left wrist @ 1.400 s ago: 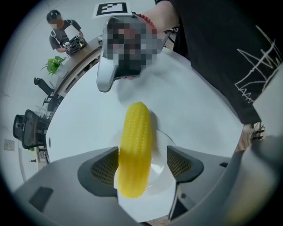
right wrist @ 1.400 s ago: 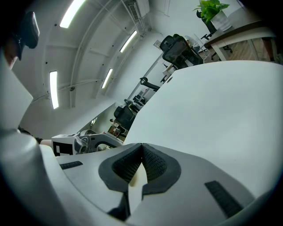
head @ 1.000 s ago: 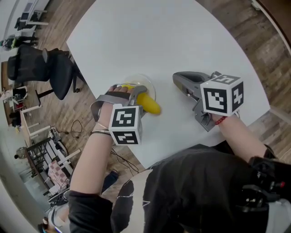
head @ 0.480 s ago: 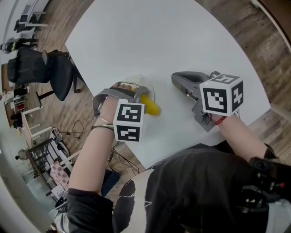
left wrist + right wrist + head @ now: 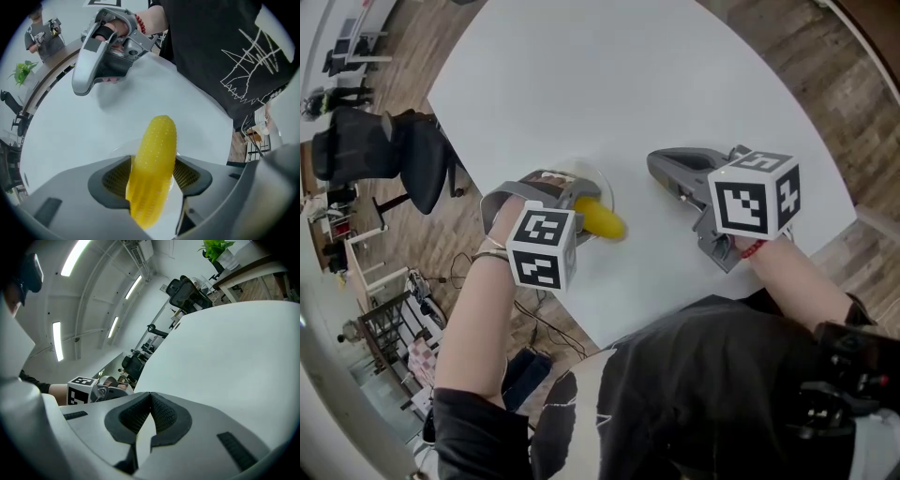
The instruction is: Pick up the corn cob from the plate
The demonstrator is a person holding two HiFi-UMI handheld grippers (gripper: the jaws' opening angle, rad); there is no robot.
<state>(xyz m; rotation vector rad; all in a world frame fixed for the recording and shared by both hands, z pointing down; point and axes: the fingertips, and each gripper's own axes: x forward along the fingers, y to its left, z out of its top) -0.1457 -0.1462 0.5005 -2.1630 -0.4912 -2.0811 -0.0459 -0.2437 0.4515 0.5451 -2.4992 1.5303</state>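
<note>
**Grip closing: left tongs (image 5: 152,176) on corn cob (image 5: 154,159)**

Left tongs point straight down over the clear plate (image 5: 117,149), near the left edge of the tabletop (image 5: 628,84). Their jaws have just been closing, and the ribbed pads now pinch the yellow corn cob, one on each flank. The cob lies on the plate. Its long axis runs crosswise to the closing line, with the free tip poking rightward. A straight lift looks enough. Right tongs (image 5: 150,404) sit well apart, low over the bare tabletop, pressed together and empty.
</note>
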